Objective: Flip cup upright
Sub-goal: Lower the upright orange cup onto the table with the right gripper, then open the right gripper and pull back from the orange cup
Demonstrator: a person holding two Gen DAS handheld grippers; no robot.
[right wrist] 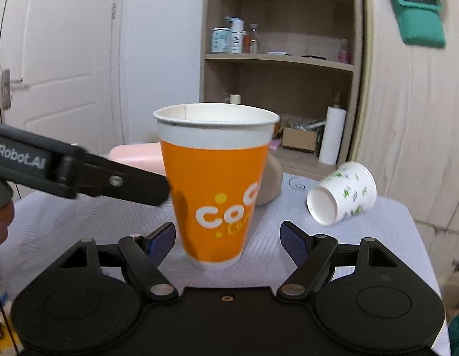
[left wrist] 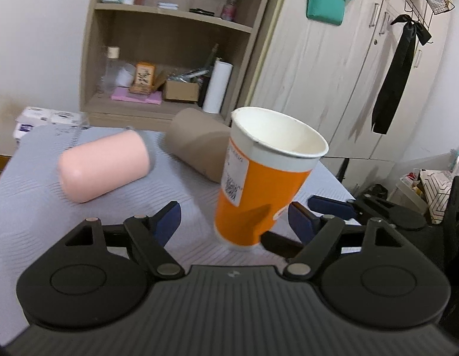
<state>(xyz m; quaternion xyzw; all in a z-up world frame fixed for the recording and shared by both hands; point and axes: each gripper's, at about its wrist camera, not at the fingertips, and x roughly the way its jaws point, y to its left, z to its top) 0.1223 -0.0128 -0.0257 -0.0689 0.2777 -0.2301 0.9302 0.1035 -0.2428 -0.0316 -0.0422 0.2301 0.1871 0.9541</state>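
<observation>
Through the left wrist camera I am looking at the orange cup [left wrist: 259, 190] standing mouth-up on the grey table cover [left wrist: 36, 207], leaning a little to the right in this lens. My left gripper [left wrist: 234, 221] is sitting with its fingers spread wide, one on each side of the cup's lower part, and neither blue pad is touching it as far as I can tell. Beyond the cup, a pink cup [left wrist: 103, 167] is lying on its side at the far left, and a brown cup [left wrist: 196, 145] is lying on its side just beside it, partly hidden behind the orange one. At the right edge the fingers of my right gripper [left wrist: 330, 207] are showing, near the cup's base. A wooden shelf unit [left wrist: 170, 44] is standing behind the table.

Through the right wrist camera I am seeing the same orange cup [right wrist: 214, 190], upright, close in front and resting on the table cover [right wrist: 378, 237]. My right gripper [right wrist: 228, 235] is holding its fingers well apart around the cup's base, with gaps showing on both sides. My left gripper's finger [right wrist: 110, 181] is reaching in from the left and meeting the cup's side; I cannot tell whether it is pressing. A white patterned cup [right wrist: 342, 197] is lying on its side to the right, mouth towards me.
</observation>
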